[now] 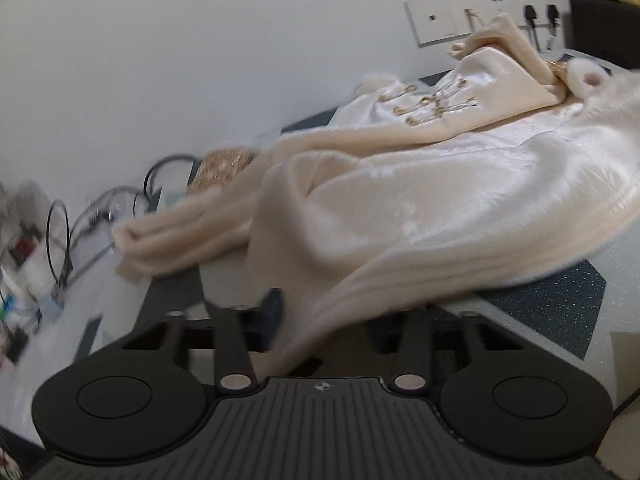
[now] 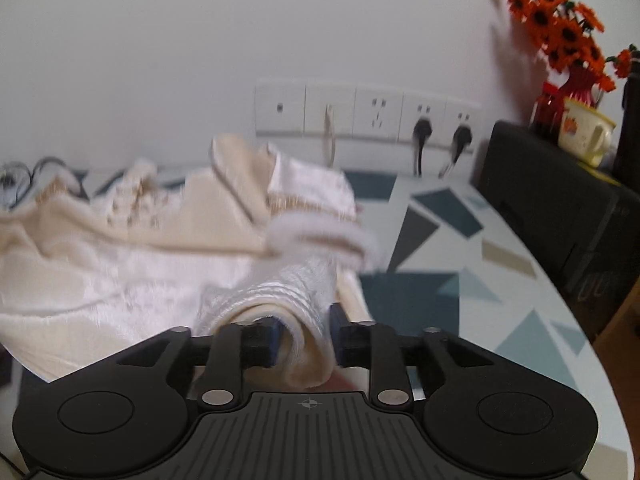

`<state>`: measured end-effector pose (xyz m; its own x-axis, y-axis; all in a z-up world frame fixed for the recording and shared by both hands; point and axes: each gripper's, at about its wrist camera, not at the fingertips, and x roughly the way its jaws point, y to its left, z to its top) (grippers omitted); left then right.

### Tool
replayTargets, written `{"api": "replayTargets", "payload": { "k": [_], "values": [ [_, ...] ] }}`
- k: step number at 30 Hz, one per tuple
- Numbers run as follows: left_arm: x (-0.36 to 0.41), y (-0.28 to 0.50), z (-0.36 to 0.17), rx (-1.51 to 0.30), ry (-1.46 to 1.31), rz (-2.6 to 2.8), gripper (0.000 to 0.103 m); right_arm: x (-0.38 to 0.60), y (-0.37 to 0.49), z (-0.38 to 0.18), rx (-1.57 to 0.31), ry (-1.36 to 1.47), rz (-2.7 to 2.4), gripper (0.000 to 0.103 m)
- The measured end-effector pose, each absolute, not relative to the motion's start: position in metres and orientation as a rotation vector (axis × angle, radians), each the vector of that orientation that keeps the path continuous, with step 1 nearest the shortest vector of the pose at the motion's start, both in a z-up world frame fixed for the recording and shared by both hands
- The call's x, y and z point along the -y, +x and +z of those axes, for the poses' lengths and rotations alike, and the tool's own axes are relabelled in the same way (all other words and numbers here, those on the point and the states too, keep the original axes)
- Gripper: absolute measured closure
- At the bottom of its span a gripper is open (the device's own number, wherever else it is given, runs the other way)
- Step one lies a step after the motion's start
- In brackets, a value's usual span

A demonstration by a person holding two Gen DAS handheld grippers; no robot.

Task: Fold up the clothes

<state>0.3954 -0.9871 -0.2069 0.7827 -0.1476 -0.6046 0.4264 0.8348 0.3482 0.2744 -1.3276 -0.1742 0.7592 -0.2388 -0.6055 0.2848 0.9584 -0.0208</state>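
Observation:
A cream fluffy garment [image 1: 420, 184] with gold bead trim lies crumpled on a table with a blue and grey geometric cover [image 1: 552, 296]. A ribbed edge of it runs down between the jaws of my left gripper [image 1: 316, 320], which is shut on it. In the right wrist view the same garment [image 2: 132, 264] spreads to the left. My right gripper [image 2: 306, 340] is shut on a rolled ribbed hem of it [image 2: 288, 300], held just above the table [image 2: 460, 248].
A white wall with a row of sockets [image 2: 368, 114] and two black plugs stands behind the table. A black box [image 2: 560, 204] carries a mug [image 2: 584, 130] and orange flowers [image 2: 560, 32] at the right. Cables and clutter [image 1: 60, 236] lie at the far left.

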Motion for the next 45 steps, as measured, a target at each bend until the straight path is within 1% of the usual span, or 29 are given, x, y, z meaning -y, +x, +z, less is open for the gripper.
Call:
{"api": "replayTargets", "payload": {
  "k": [1,3,5,7,8,9,10,11,12,13,15,16,17,18,19,20,21,22,25,29,32,36,38,40,42,45],
  "values": [
    [0.985,0.394,-0.207,-0.607,0.487,-0.322,0.078,1.325,0.275,-0.179,-0.658,0.07,-0.29,0.075],
    [0.981,0.392,-0.207,-0.626,0.467,-0.321,0.084,1.324,0.275,-0.184,-0.66,0.069,-0.297,0.07],
    [0.978,0.392,-0.206,-0.63,0.46,-0.321,0.085,1.323,0.277,-0.188,-0.654,0.059,-0.307,0.063],
    [0.983,0.393,-0.208,-0.635,0.499,-0.331,0.085,1.324,0.28,-0.191,-0.655,0.052,-0.322,0.053],
    [0.986,0.394,-0.21,-0.637,0.52,-0.336,0.083,1.325,0.282,-0.193,-0.658,0.054,-0.32,0.053],
    [0.99,0.393,-0.213,-0.642,0.566,-0.34,0.075,1.326,0.284,-0.194,-0.66,0.054,-0.317,0.053],
    [0.994,0.391,-0.216,-0.632,0.61,-0.339,0.063,1.325,0.285,-0.194,-0.66,0.046,-0.307,0.055],
    [0.997,0.387,-0.218,-0.6,0.646,-0.334,0.056,1.324,0.287,-0.194,-0.659,0.039,-0.298,0.056],
    [1.0,0.383,-0.219,-0.567,0.672,-0.346,0.039,1.324,0.288,-0.194,-0.658,0.032,-0.287,0.064],
    [1.002,0.38,-0.219,-0.542,0.687,-0.362,0.035,1.322,0.289,-0.193,-0.656,0.03,-0.269,0.072],
    [1.006,0.376,-0.222,-0.51,0.711,-0.384,0.035,1.32,0.292,-0.191,-0.653,0.026,-0.241,0.076],
    [1.008,0.374,-0.223,-0.494,0.722,-0.39,0.038,1.319,0.294,-0.191,-0.654,0.021,-0.237,0.075],
    [1.008,0.376,-0.223,-0.502,0.716,-0.397,0.046,1.318,0.296,-0.191,-0.655,0.011,-0.238,0.074],
    [1.008,0.378,-0.223,-0.515,0.706,-0.404,0.077,1.317,0.298,-0.191,-0.657,0.002,-0.239,0.072],
    [1.008,0.38,-0.223,-0.528,0.696,-0.411,0.094,1.318,0.3,-0.192,-0.658,-0.001,-0.236,0.072],
    [1.005,0.379,-0.218,-0.526,0.672,-0.404,0.094,1.319,0.302,-0.191,-0.66,0.006,-0.231,0.074],
    [1.002,0.377,-0.212,-0.521,0.644,-0.395,0.096,1.321,0.302,-0.19,-0.662,0.022,-0.227,0.082],
    [0.998,0.375,-0.206,-0.515,0.616,-0.385,0.097,1.324,0.302,-0.188,-0.658,0.042,-0.226,0.095],
    [0.987,0.369,-0.186,-0.498,0.533,-0.356,0.097,1.332,0.294,-0.17,-0.596,0.1,-0.239,0.096],
    [0.965,0.358,-0.141,-0.46,0.378,-0.275,0.097,1.344,0.27,-0.131,-0.459,0.169,-0.241,0.096],
    [0.95,0.343,-0.108,-0.419,0.276,-0.227,0.097,1.35,0.242,-0.096,-0.34,0.227,-0.221,0.096],
    [0.936,0.312,-0.074,-0.354,0.198,-0.203,0.097,1.347,0.194,-0.055,-0.212,0.202,-0.197,0.096],
    [0.932,0.29,-0.068,-0.327,0.216,-0.218,0.097,1.343,0.167,-0.049,-0.21,0.203,-0.204,0.097],
    [0.925,0.275,-0.071,-0.349,0.223,-0.239,0.097,1.339,0.141,-0.045,-0.215,0.203,-0.211,0.097],
    [0.916,0.266,-0.088,-0.424,0.223,-0.274,0.097,1.334,0.12,-0.057,-0.292,0.196,-0.228,0.097],
    [0.907,0.256,-0.119,-0.54,0.258,-0.337,0.097,1.324,0.104,-0.092,-0.464,0.232,-0.27,0.096]
  ]
}}
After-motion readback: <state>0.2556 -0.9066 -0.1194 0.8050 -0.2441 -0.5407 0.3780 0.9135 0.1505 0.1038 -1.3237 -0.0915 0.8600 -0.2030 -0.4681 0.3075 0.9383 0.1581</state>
